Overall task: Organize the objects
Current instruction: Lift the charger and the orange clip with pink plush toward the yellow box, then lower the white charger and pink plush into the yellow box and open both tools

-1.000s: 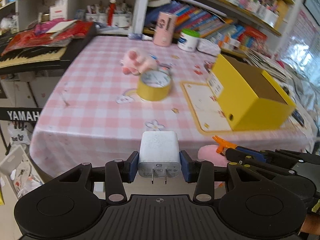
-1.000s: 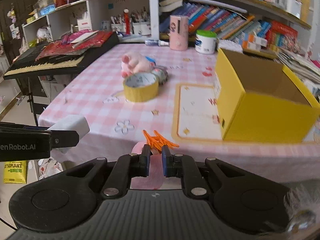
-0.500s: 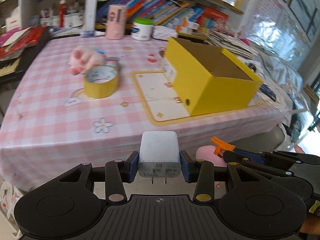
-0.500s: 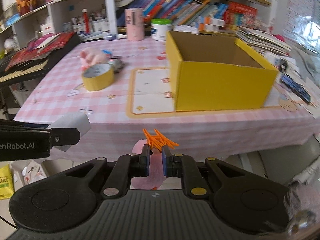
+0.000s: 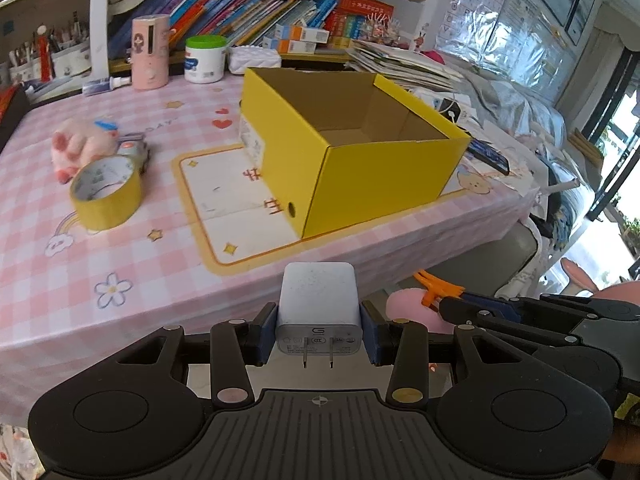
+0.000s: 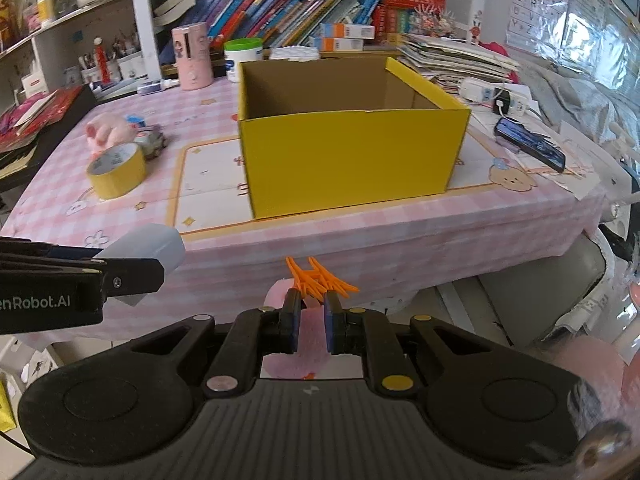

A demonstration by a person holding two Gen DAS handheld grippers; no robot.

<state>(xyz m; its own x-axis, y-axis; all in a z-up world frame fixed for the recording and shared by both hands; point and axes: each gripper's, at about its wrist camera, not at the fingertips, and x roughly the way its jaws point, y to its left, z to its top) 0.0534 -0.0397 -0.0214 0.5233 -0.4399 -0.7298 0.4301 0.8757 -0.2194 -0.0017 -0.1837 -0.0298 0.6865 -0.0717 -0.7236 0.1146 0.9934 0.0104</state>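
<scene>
My left gripper (image 5: 318,332) is shut on a white charger plug (image 5: 318,304), prongs facing the camera, held off the table's front edge. To its right my right gripper (image 5: 452,306) grips a pink soft toy with orange feet (image 5: 408,304). In the right wrist view the right gripper (image 6: 312,320) is shut on that toy (image 6: 316,280), and the charger (image 6: 148,246) shows at the left in the left gripper. An open, empty yellow box (image 5: 380,184) (image 6: 348,160) stands on the pink checked table, beyond both grippers.
A yellow tape roll (image 6: 116,176), a pink plush animal (image 6: 108,130) and a small toy car (image 6: 154,142) lie left of the box. A phone (image 6: 528,148) and a power strip (image 6: 492,94) lie to its right. A pink cylinder (image 6: 192,58) and a green-lidded jar (image 6: 242,58) stand before the bookshelves.
Both grippers have moved right along the table's front edge and turned, so the yellow box now sits ahead of them. Each still grips its object as before.
</scene>
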